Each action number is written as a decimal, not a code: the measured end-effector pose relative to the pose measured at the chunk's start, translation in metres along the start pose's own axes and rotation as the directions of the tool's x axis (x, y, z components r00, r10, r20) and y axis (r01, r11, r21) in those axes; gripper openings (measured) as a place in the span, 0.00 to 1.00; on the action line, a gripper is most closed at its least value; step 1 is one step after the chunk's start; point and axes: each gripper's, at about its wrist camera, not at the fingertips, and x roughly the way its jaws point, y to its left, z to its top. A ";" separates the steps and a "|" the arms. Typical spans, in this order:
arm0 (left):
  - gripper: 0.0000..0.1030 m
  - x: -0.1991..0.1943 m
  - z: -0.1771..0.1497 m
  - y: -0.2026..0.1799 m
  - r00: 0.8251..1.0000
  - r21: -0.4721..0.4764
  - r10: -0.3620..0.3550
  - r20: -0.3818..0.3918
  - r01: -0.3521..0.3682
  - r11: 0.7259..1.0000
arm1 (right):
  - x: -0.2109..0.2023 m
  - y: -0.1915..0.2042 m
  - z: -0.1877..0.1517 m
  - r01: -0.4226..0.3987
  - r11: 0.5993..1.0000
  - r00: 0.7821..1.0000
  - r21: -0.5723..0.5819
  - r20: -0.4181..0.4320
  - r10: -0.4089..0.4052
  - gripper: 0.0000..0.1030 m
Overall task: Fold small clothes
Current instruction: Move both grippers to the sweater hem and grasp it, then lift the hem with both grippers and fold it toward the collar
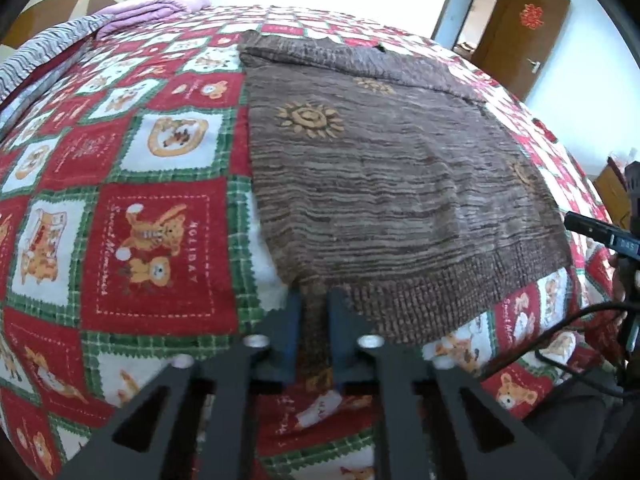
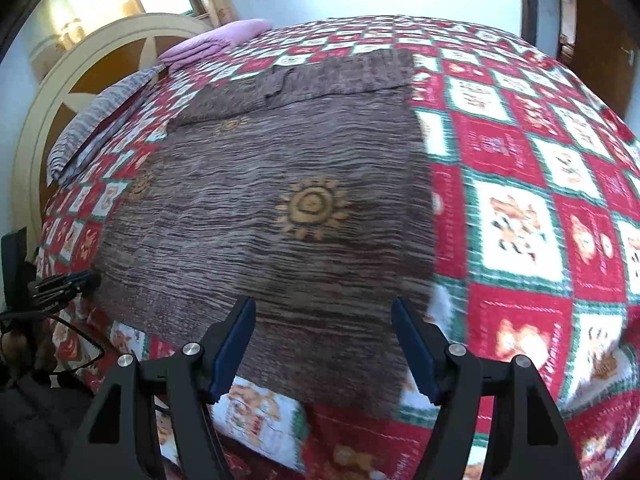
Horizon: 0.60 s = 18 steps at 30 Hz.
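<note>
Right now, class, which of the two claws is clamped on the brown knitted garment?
The left claw: its jaws pinch the brown knitted garment's near hem corner. The right claw stands open above the hem, gripping nothing.

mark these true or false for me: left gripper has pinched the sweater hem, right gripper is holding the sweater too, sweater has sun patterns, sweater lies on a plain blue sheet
1. The left gripper has pinched the hem of the brown sweater. True.
2. The right gripper is holding the sweater too. False: its jaws stand open over the hem, gripping nothing.
3. The sweater has sun patterns. True.
4. The sweater lies on a plain blue sheet. False: it lies on a red, white and green bear-print quilt.
</note>
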 end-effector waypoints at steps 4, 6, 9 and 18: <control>0.10 -0.001 0.003 0.003 1.000 -0.008 -0.016 0.007 0.016 1.000 | -0.003 -0.016 -0.006 0.031 0.999 0.999 0.040 -0.011 -0.031 0.69; 0.10 -0.002 0.003 0.003 1.000 -0.009 -0.017 0.015 0.017 1.000 | -0.001 -0.023 -0.011 0.039 0.997 0.999 0.067 -0.027 -0.037 0.69; 0.10 -0.002 0.004 0.002 1.000 -0.002 -0.013 0.026 0.013 1.000 | 0.003 -0.028 -0.019 0.002 0.996 0.999 0.086 -0.054 0.002 0.69; 0.09 -0.008 0.008 0.008 0.997 -0.016 -0.030 0.066 0.031 0.999 | 0.010 -0.031 -0.031 -0.071 0.992 0.995 0.107 -0.057 0.078 0.15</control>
